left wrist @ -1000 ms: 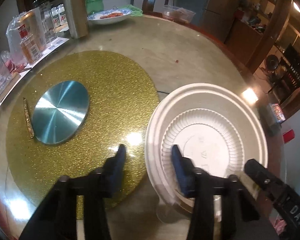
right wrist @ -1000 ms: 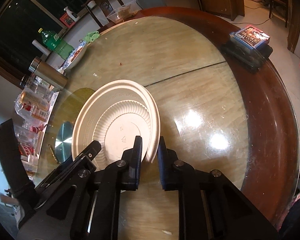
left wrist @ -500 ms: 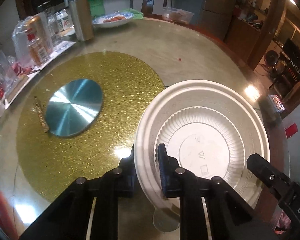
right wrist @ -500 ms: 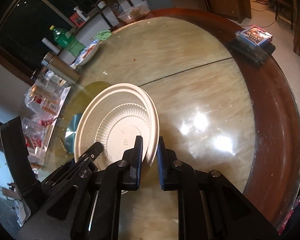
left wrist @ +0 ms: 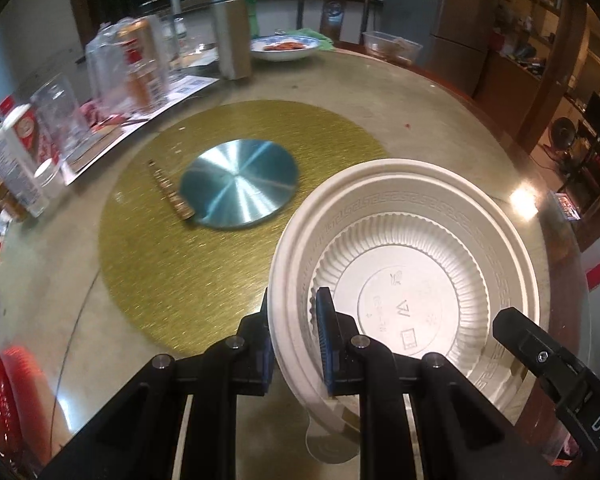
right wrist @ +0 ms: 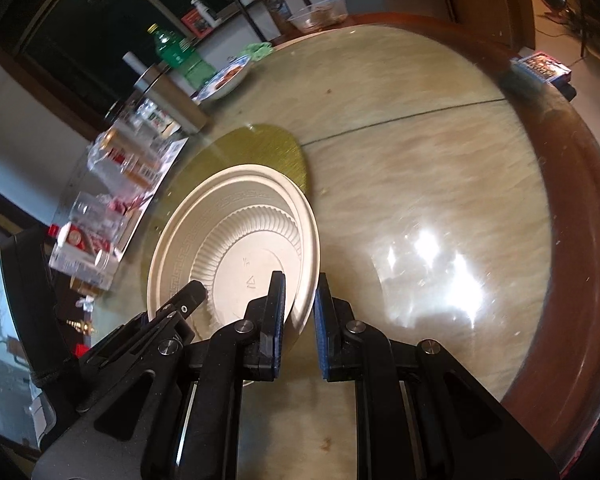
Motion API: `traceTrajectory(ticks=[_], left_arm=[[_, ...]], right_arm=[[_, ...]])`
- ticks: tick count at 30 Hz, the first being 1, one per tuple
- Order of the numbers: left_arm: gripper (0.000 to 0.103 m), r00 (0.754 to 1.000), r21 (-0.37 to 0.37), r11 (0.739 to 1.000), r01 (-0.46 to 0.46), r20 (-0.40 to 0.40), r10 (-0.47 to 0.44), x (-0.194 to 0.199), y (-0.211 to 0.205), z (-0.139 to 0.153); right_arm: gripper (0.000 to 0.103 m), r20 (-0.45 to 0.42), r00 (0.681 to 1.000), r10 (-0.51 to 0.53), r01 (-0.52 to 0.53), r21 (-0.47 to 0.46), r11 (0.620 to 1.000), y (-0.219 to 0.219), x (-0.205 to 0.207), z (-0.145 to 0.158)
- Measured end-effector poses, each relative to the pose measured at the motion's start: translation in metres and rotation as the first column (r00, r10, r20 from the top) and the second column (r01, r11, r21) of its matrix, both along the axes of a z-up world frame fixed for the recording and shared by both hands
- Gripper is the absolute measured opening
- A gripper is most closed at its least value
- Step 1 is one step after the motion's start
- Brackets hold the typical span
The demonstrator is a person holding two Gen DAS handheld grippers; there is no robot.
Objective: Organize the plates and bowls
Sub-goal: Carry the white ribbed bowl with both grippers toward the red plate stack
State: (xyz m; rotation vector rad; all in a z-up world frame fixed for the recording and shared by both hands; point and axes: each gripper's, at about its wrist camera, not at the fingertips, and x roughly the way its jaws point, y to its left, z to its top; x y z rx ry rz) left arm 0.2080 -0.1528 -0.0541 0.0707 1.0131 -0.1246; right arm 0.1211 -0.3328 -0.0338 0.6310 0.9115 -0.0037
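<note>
My left gripper (left wrist: pixel 296 336) pinches the near left rim of the big white plate (left wrist: pixel 420 248) with a smaller ribbed plate (left wrist: pixel 404 280) inside it, my right gripper (right wrist: pixel 300 320) pinches its right rim, and the gold mat (left wrist: pixel 180 248) lies ahead to the left.

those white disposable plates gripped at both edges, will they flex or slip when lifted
The white plates look like thin moulded disposables, so probably light and apt to flex. The left tongs and right tongs pinch opposite rims, which should limit sagging. The ribbed smaller plate nested inside sits loose and may slide if tilted.
</note>
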Motion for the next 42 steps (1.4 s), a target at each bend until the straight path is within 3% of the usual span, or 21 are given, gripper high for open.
traceTrajectory(ticks=[13, 42], left_arm=[[0.017, 0.997, 0.012, 0.998, -0.069, 0.019, 0.069, -0.033, 0.052, 0.007], [0.017, 0.980, -0.069, 0.982, -0.175, 0.083, 0.180, -0.098, 0.144, 0.028]], right_arm=[[0.013, 0.023, 0.996, 0.084, -0.085, 0.007, 0.996, 0.051, -0.022, 0.001], [0.013, 0.076, 0.975, 0.207, -0.200, -0.085, 0.976, 0.144, -0.064, 0.028]])
